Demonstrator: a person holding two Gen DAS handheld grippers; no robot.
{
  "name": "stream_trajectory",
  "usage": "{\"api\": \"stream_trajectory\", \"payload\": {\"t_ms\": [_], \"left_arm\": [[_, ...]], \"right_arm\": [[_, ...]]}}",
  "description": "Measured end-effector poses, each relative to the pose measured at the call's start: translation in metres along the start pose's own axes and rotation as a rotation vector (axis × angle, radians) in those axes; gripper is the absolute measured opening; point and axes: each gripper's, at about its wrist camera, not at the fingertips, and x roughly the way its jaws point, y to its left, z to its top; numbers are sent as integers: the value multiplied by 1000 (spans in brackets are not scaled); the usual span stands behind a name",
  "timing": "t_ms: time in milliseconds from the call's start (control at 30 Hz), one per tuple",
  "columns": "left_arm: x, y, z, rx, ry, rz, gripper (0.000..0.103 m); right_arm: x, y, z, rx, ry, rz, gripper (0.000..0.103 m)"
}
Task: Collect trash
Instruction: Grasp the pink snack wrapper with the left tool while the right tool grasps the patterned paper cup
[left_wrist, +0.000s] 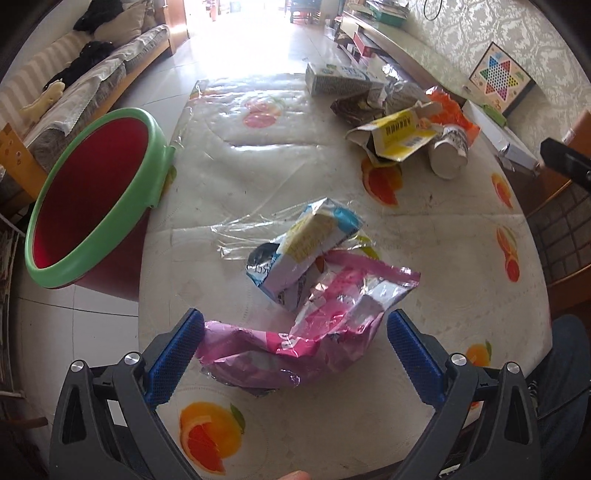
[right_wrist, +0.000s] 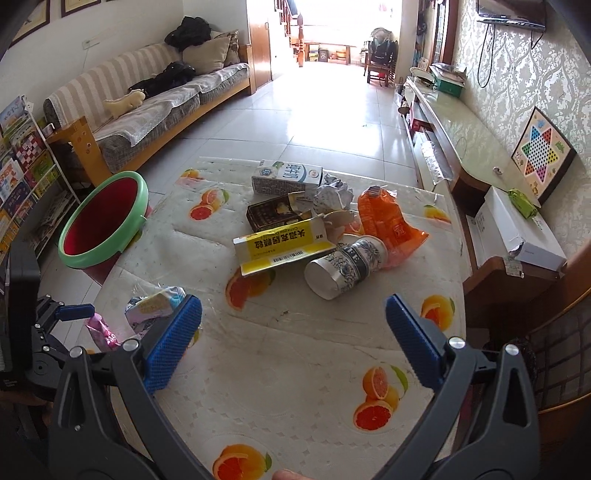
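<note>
A crumpled pink foil wrapper (left_wrist: 295, 332) lies on the table between the blue pads of my left gripper (left_wrist: 295, 350), which is open around it. Just beyond it sits a blue and yellow packet (left_wrist: 303, 247). A red bin with a green rim (left_wrist: 88, 199) stands on the floor at the table's left edge. My right gripper (right_wrist: 293, 336) is open above bare tablecloth, short of a paper cup (right_wrist: 343, 267) lying on its side and a yellow box (right_wrist: 284, 245). The pink wrapper (right_wrist: 101, 334) shows at that view's left.
Farther back lie a milk carton (right_wrist: 286, 177), a dark box (right_wrist: 273, 214), crumpled paper (right_wrist: 332, 195) and an orange bag (right_wrist: 384, 218). The fruit-print tablecloth (right_wrist: 295, 387) covers the table. A sofa (right_wrist: 147, 107) is at left, a low cabinet (right_wrist: 461, 147) at right.
</note>
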Motion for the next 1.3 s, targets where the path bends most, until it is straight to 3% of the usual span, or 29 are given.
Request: {"api": "stream_trajectory", "payload": {"t_ms": [300, 500, 567, 733, 1000, 1300], "left_arm": [[26, -10, -2, 40, 52, 11, 92], [25, -22, -3, 80, 60, 2, 73], [23, -24, -6, 83, 61, -11, 60], [16, -24, -9, 84, 51, -43, 39], [4, -27, -12, 93, 15, -135, 36], [-15, -18, -10, 70, -42, -188, 36]], "right_arm": [[6, 2, -6, 2, 15, 14, 98], [18, -16, -9, 70, 41, -2, 98], [23, -21, -7, 84, 44, -10, 98], [44, -30, 1, 106, 66, -34, 98], [93, -47, 13, 202, 126, -49, 98], [135, -68, 15, 321, 186, -47, 81]]}}
